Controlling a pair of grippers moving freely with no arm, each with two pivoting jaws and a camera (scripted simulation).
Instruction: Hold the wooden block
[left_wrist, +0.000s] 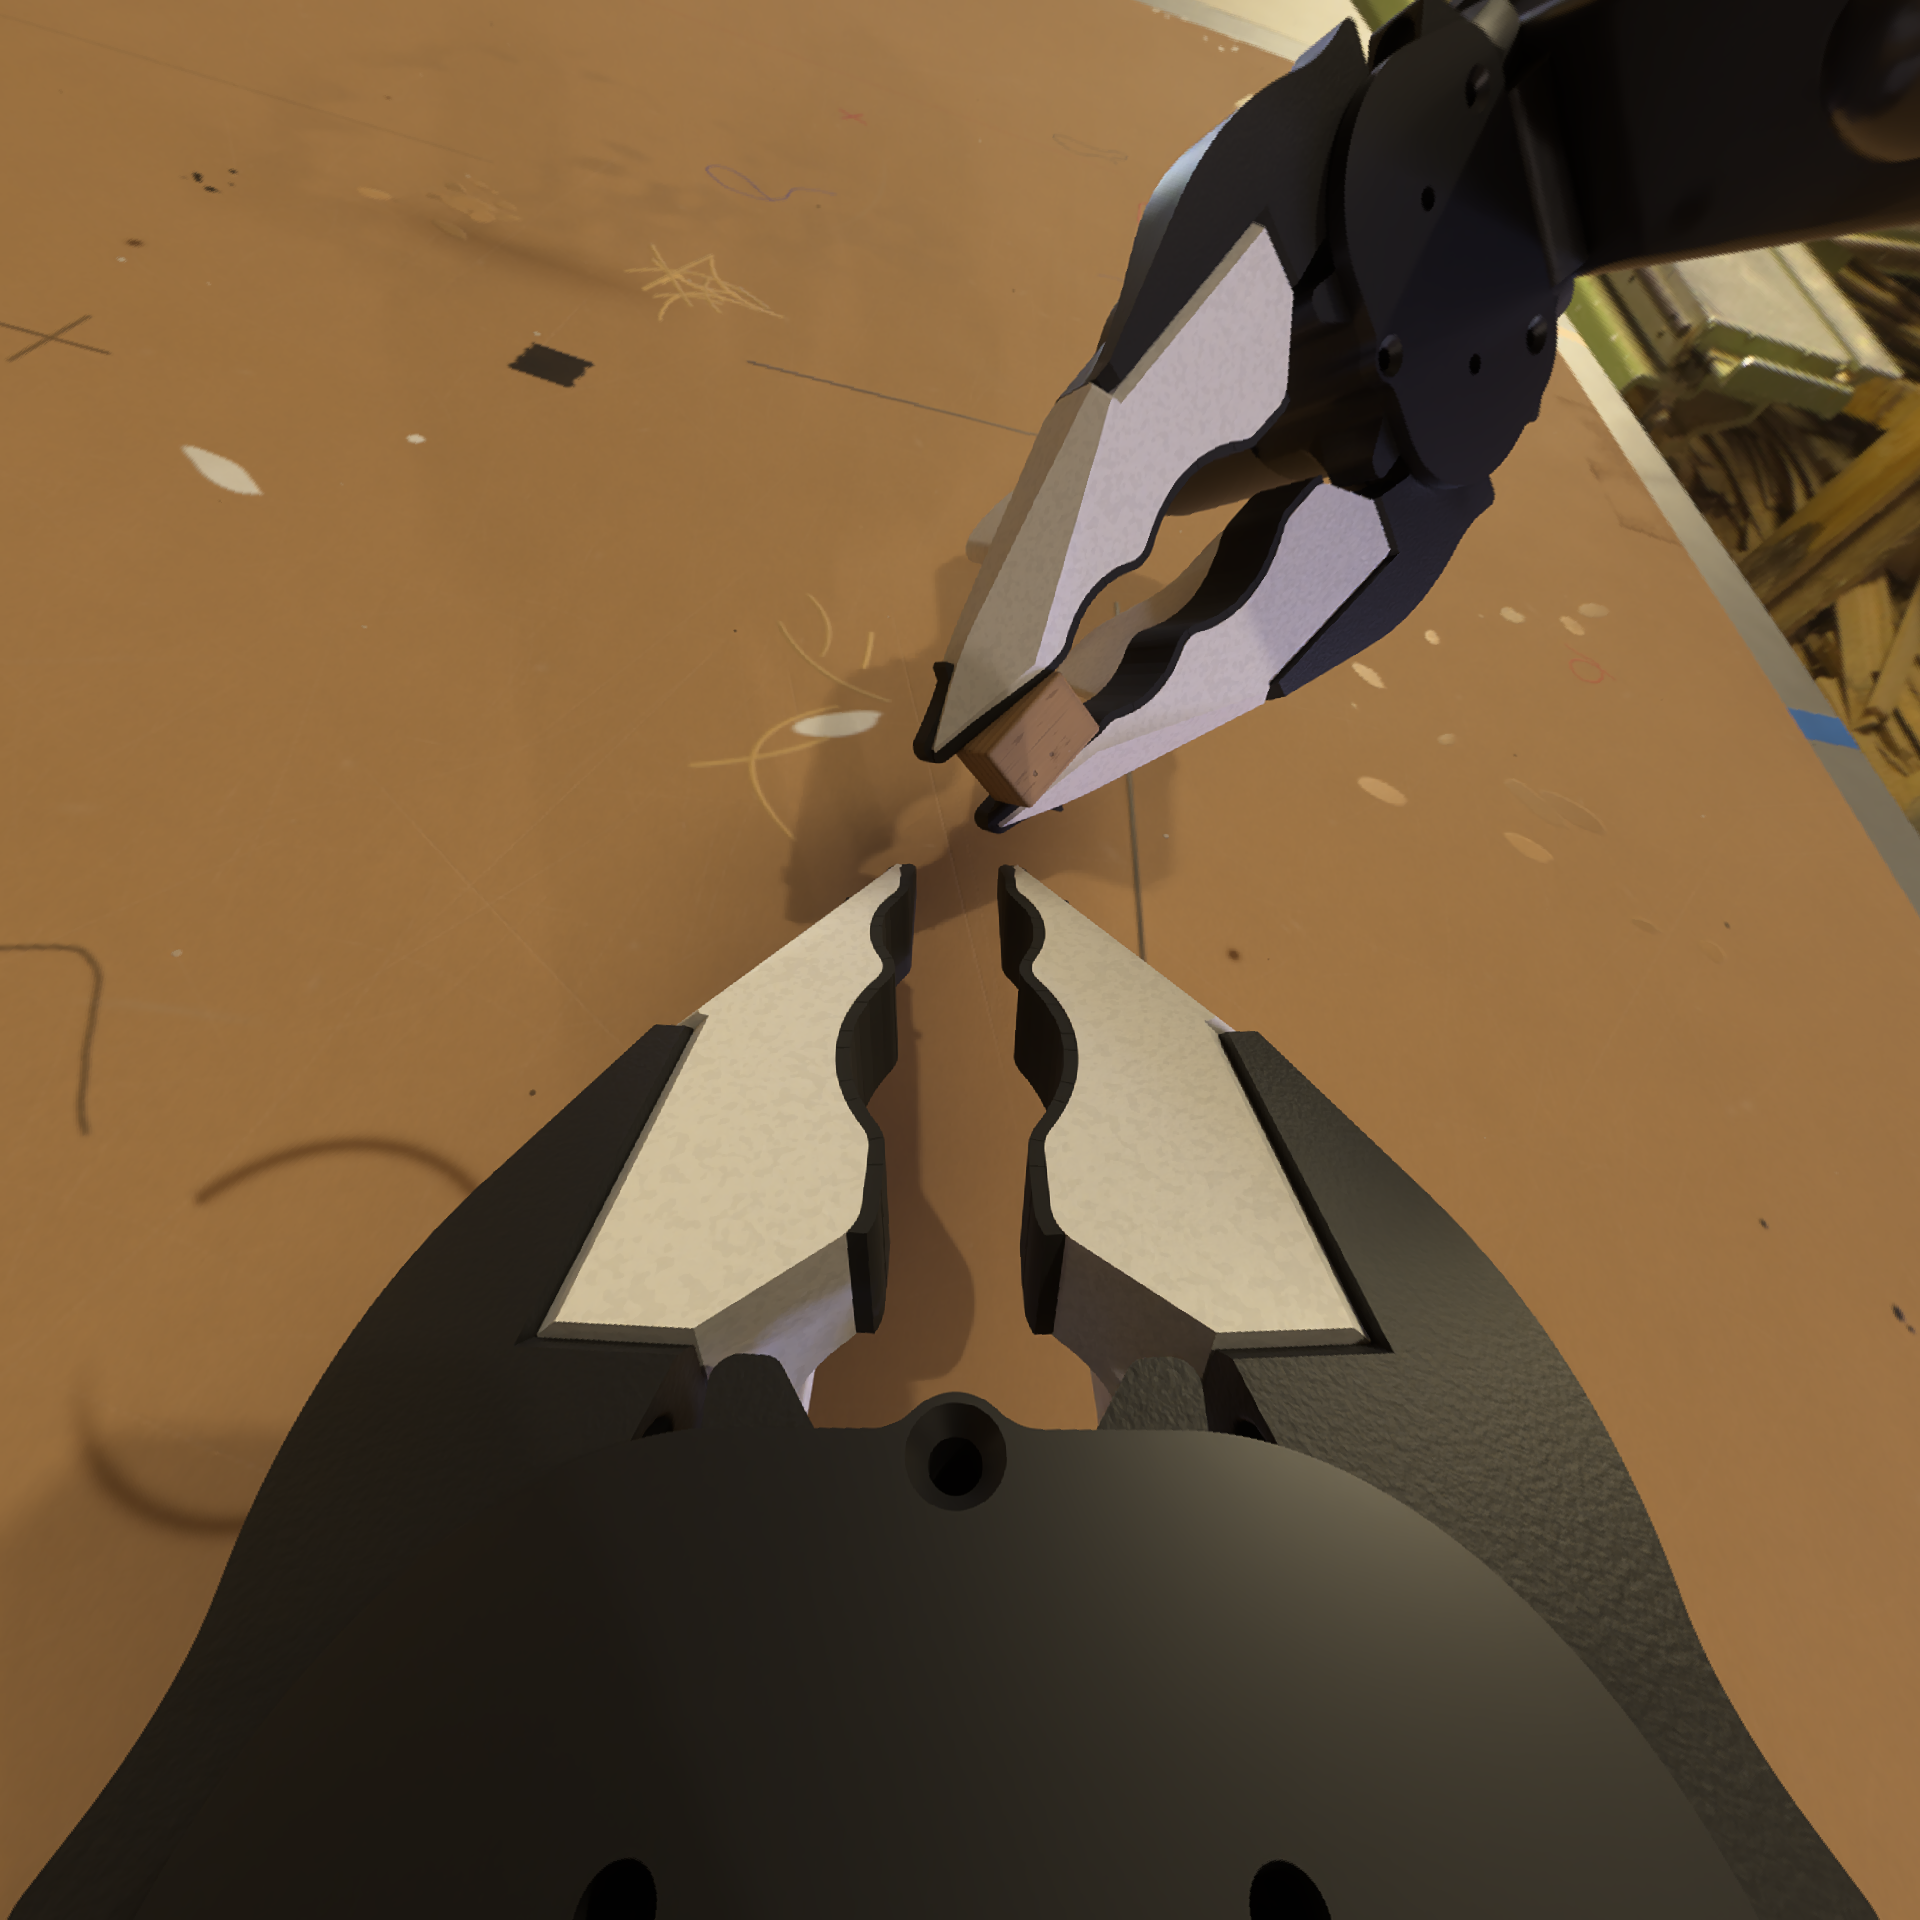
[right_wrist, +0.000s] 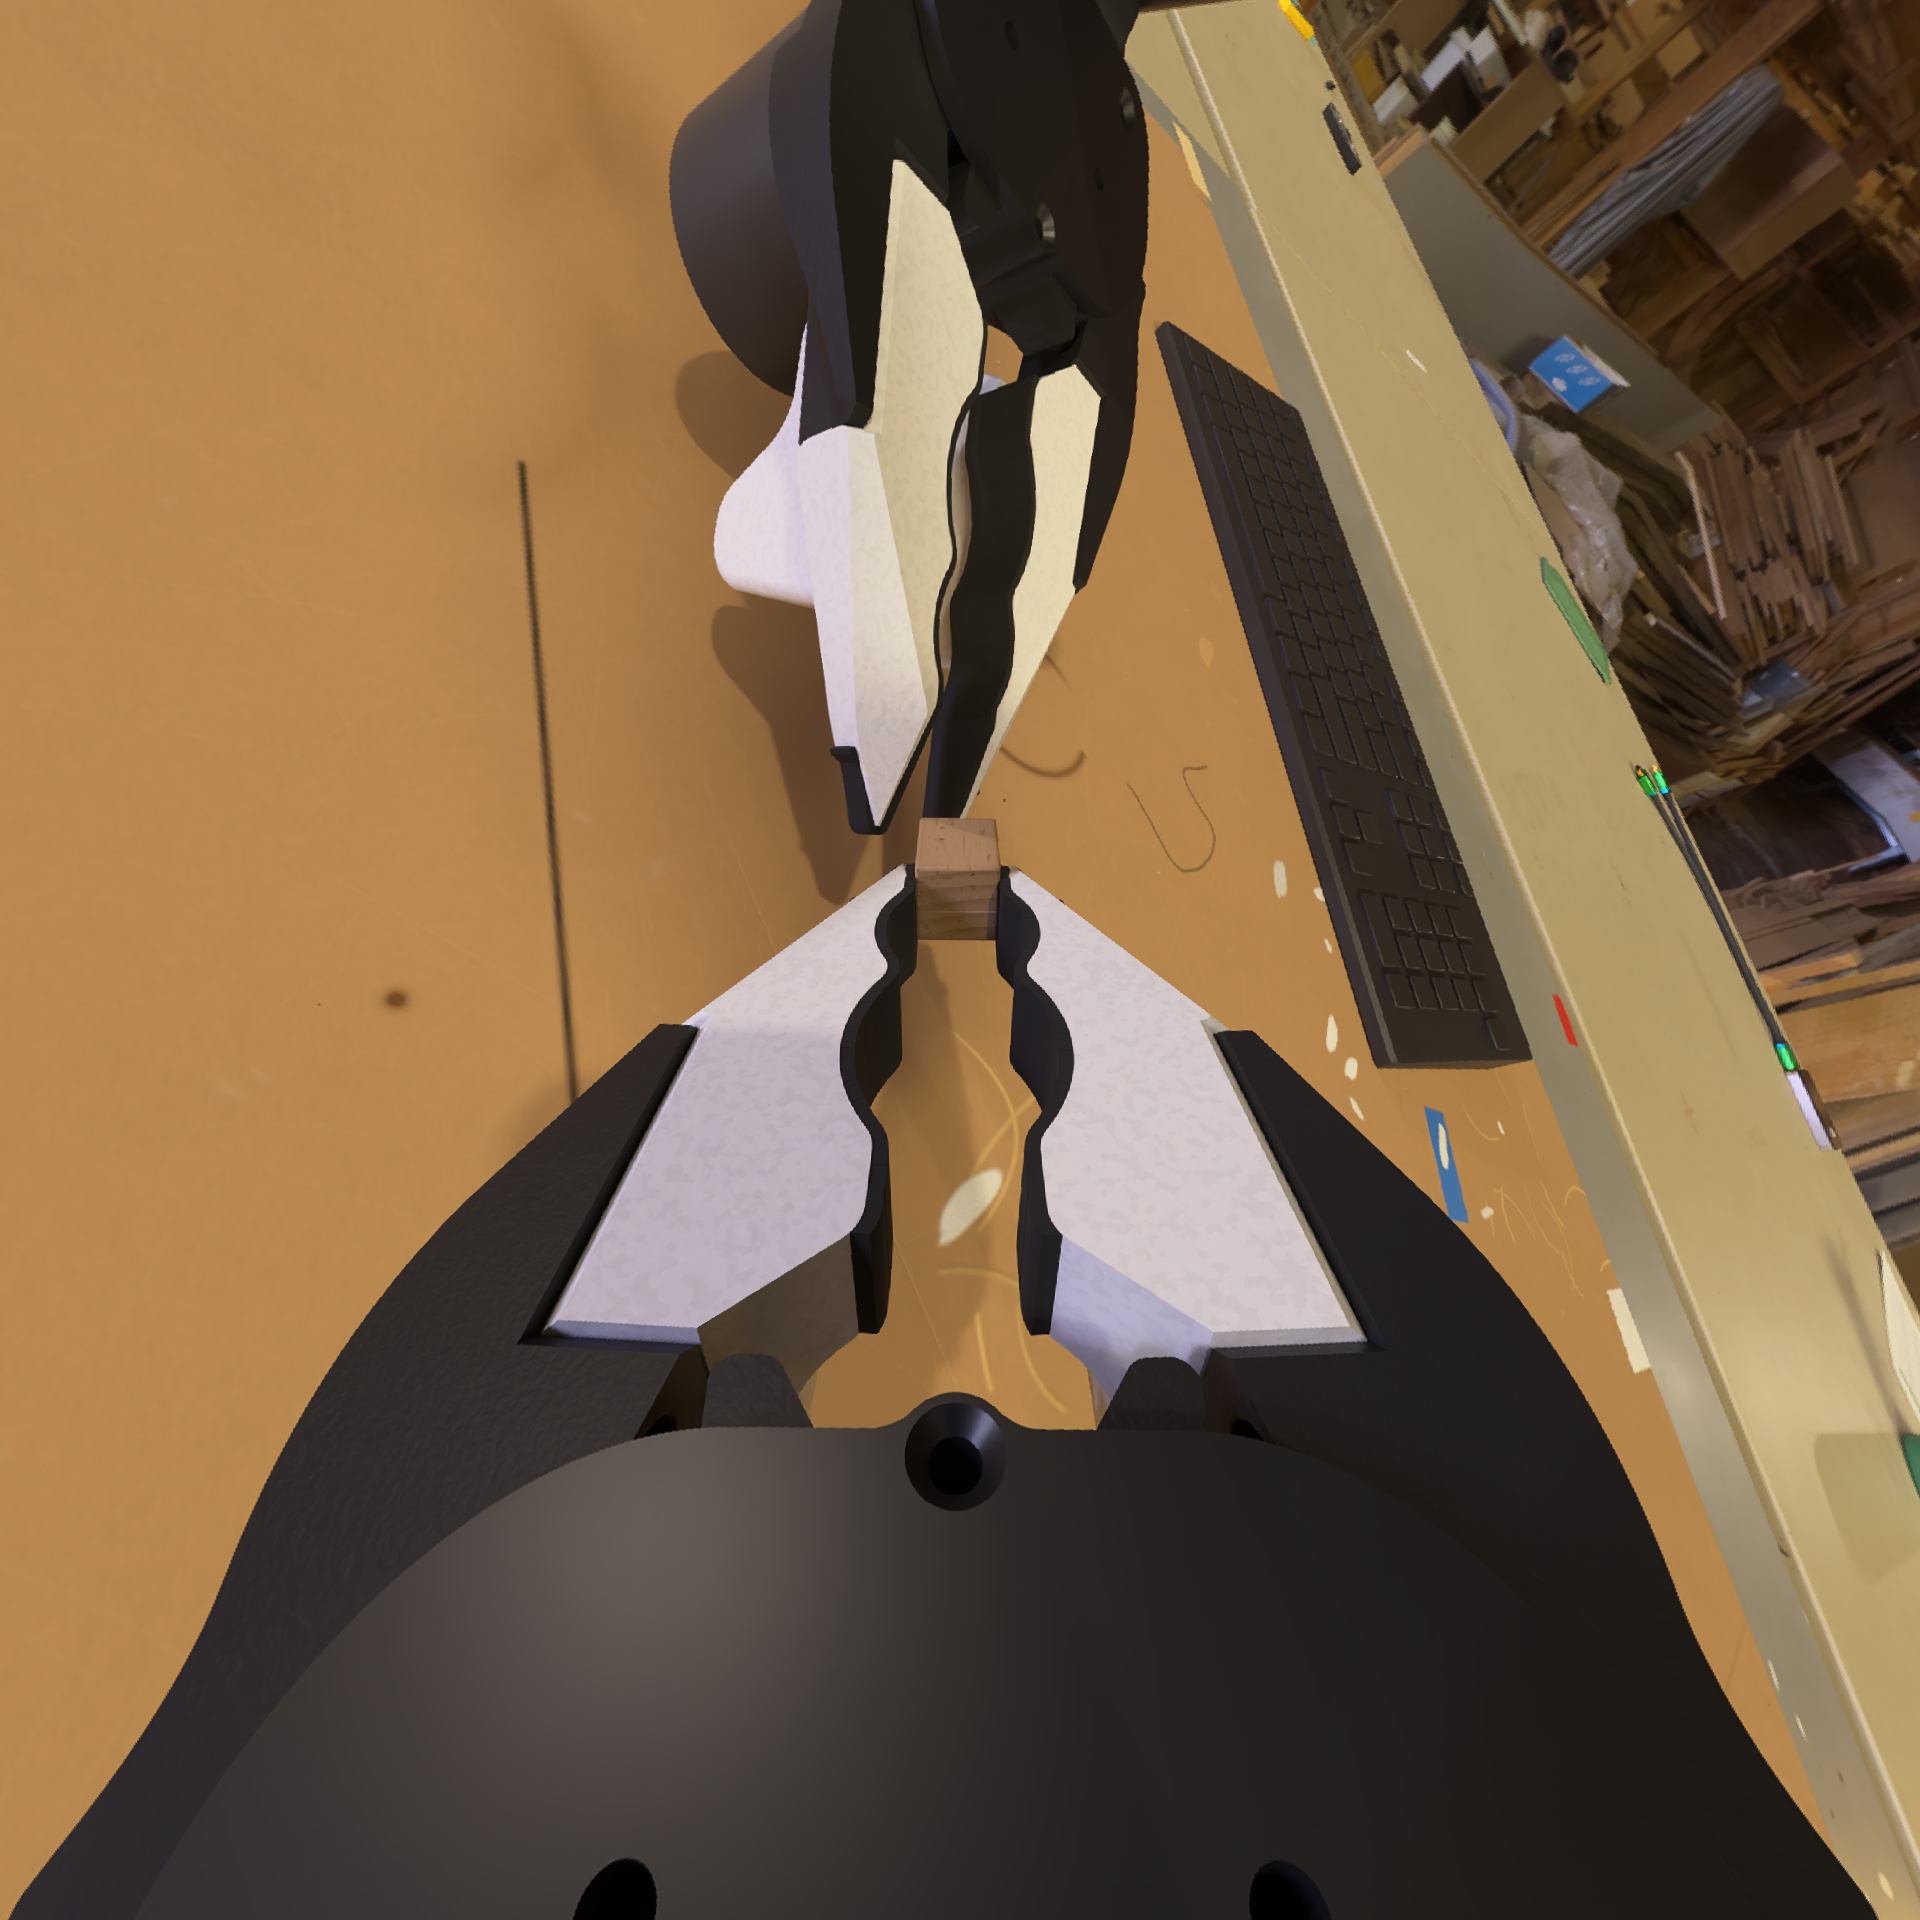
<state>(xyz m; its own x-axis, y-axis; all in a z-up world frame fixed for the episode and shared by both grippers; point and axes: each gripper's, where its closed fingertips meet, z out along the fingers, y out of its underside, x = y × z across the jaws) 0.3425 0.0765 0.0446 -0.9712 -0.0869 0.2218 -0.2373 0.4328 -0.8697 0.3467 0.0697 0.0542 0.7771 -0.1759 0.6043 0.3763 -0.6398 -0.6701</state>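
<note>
The right hand-held gripper (right_wrist: 957, 883) pinches the small wooden block (right_wrist: 957, 875) between its fingertips just above the scuffed brown worktop (right_wrist: 312, 727), the block's long axis running forward along the fingers. The left hand-held gripper (left_wrist: 957, 883) hangs close opposite, its jaws a narrow gap apart and empty. A black keyboard (right_wrist: 1340, 707) lies near the worktop's right edge; open room spreads left.
</note>
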